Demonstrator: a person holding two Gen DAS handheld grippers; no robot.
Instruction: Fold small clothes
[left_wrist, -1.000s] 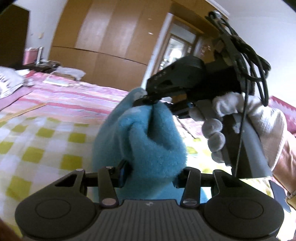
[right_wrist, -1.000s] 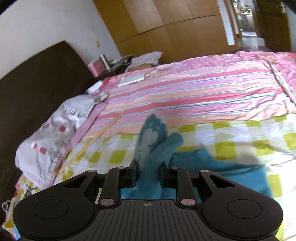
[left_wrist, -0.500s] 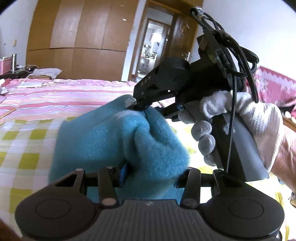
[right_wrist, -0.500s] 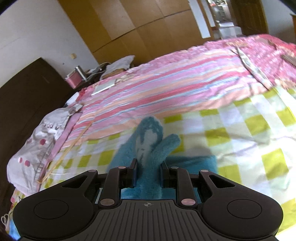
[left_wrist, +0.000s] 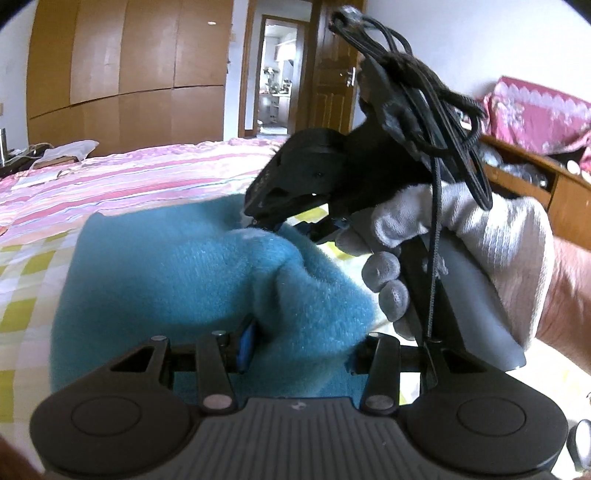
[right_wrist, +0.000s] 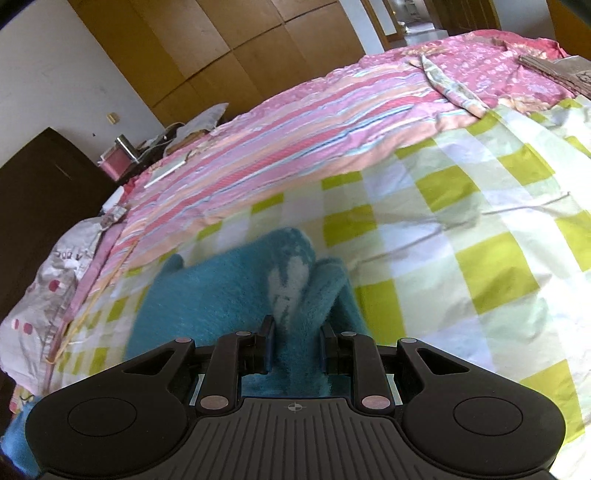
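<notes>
Both tongs are clamped on the blue fleece garment (left_wrist: 177, 280): the left gripper (left_wrist: 301, 341) pinches a bunched fold, the right gripper (right_wrist: 295, 347) a white-patched edge. The garment hangs between them above the checked sheet (right_wrist: 461, 240), which lies open right of the right tongs.

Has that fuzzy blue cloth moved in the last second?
Yes. In the right wrist view the blue cloth, clamped in the right gripper, has come off the pink striped blanket toward the checked sheet.

Fuzzy teal garment (left_wrist: 177, 280), white patch at one edge, bunched and partly lifted, draped over the checked bedsheet (right_wrist: 461, 229).
</notes>
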